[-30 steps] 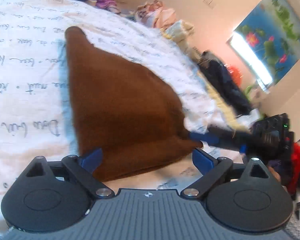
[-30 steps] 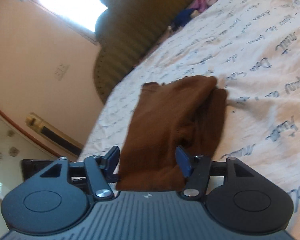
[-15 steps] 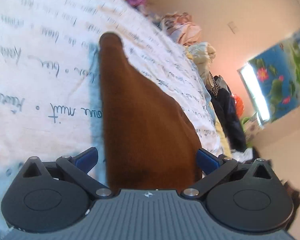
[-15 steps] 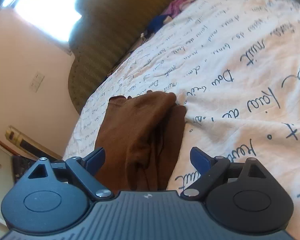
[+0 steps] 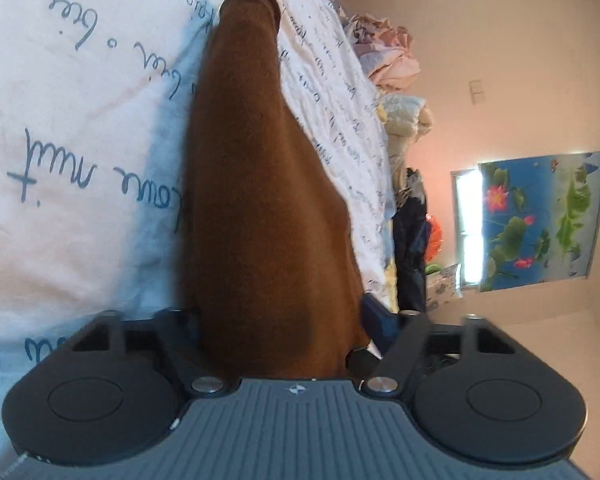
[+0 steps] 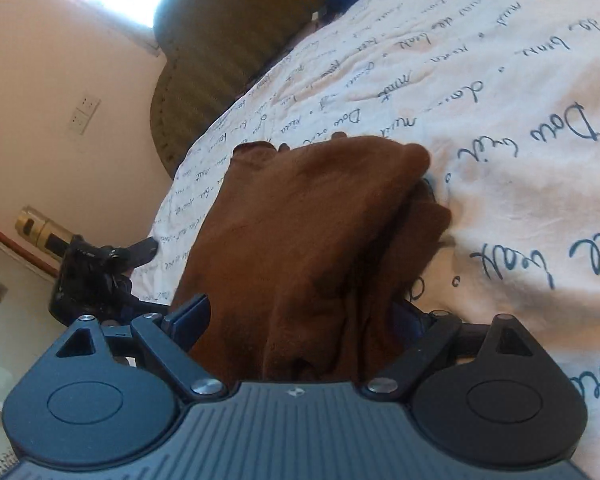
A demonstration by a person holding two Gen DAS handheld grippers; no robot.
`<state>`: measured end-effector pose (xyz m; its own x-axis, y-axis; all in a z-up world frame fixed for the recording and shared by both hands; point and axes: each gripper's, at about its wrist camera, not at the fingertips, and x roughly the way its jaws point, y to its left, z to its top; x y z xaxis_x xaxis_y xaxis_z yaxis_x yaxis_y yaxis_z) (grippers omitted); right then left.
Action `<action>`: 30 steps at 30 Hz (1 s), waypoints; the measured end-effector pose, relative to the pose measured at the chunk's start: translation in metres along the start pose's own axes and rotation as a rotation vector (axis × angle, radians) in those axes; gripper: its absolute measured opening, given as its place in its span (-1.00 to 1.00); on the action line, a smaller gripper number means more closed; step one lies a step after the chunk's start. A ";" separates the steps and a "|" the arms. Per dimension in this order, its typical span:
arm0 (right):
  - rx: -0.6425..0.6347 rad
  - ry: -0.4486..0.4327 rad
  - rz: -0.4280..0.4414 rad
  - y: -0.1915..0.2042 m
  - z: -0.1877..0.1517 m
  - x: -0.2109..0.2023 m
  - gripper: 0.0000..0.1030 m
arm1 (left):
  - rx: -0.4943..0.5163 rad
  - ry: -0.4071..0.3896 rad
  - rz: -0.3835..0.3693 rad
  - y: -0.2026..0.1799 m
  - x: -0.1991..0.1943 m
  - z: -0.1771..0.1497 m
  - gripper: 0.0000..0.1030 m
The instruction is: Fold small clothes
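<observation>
bedsheet [image 6: 520, 128] | blue handwritten script | readable: "Dou", "nuit" | other words illegible

The near end of the brown garment [image 5: 268, 208] is hidden behind the left gripper [image 5: 278, 322], whose left fingertip the cloth covers. In the right wrist view, the garment likewise covers the right gripper [image 6: 300, 320]'s right fingertip.
</observation>
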<state>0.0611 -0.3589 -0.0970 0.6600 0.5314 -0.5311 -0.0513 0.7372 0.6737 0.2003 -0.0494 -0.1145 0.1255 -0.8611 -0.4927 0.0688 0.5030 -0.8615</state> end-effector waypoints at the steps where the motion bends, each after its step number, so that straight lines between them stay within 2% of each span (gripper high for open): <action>1: -0.018 -0.002 -0.033 0.005 0.000 0.002 0.50 | 0.014 -0.002 0.027 0.002 0.003 -0.002 -0.35; 3: -0.085 -0.012 -0.106 0.022 0.001 -0.003 -0.23 | 0.062 -0.028 0.062 0.001 -0.001 -0.005 -0.38; 6: -0.202 -0.025 -0.166 0.057 -0.002 -0.008 -0.30 | 0.250 -0.068 0.191 -0.027 -0.009 -0.015 -0.44; 10: -0.279 -0.055 -0.142 0.106 0.004 -0.003 -0.35 | 0.508 -0.122 0.344 -0.071 -0.022 -0.032 -0.46; 13: -0.320 -0.069 -0.126 0.138 0.015 0.008 -0.35 | 0.625 -0.187 0.425 -0.097 -0.044 -0.036 -0.46; 18: -0.316 -0.117 -0.061 0.177 0.033 0.020 -0.35 | 0.745 -0.263 0.540 -0.125 -0.095 -0.025 -0.45; 20: -0.296 -0.128 -0.045 0.182 0.034 0.027 -0.35 | 0.734 -0.264 0.577 -0.124 -0.110 -0.018 -0.43; 21: -0.270 -0.124 -0.051 0.179 0.033 0.034 -0.35 | 0.710 -0.237 0.575 -0.118 -0.114 -0.012 -0.38; 23: -0.237 -0.095 -0.067 0.168 0.026 0.051 -0.25 | 0.594 -0.184 0.540 -0.089 -0.119 0.000 -0.04; 24: -0.236 -0.057 -0.113 0.159 0.020 0.066 -0.03 | 0.510 -0.153 0.523 -0.066 -0.119 0.004 0.44; 25: -0.250 -0.018 -0.176 0.151 0.013 0.080 0.40 | 0.443 -0.126 0.519 -0.045 -0.118 0.007 0.66; 26: -0.248 0.005 -0.220 0.142 0.007 0.089 0.53 | 0.388 -0.129 0.526 -0.027 -0.120 0.003 0.66; 27: -0.224 0.006 -0.224 0.133 0.001 0.089 0.54 | 0.343 -0.131 0.513 -0.010 -0.126 -0.001 0.60; 30: -0.147 -0.016 -0.167 0.114 -0.015 0.069 0.57 | 0.210 -0.159 0.367 0.022 -0.153 -0.019 0.72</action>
<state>0.0900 -0.2322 -0.0647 0.6803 0.3906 -0.6202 -0.0481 0.8682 0.4939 0.1640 0.0922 -0.0602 0.3284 -0.6091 -0.7219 0.1885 0.7911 -0.5818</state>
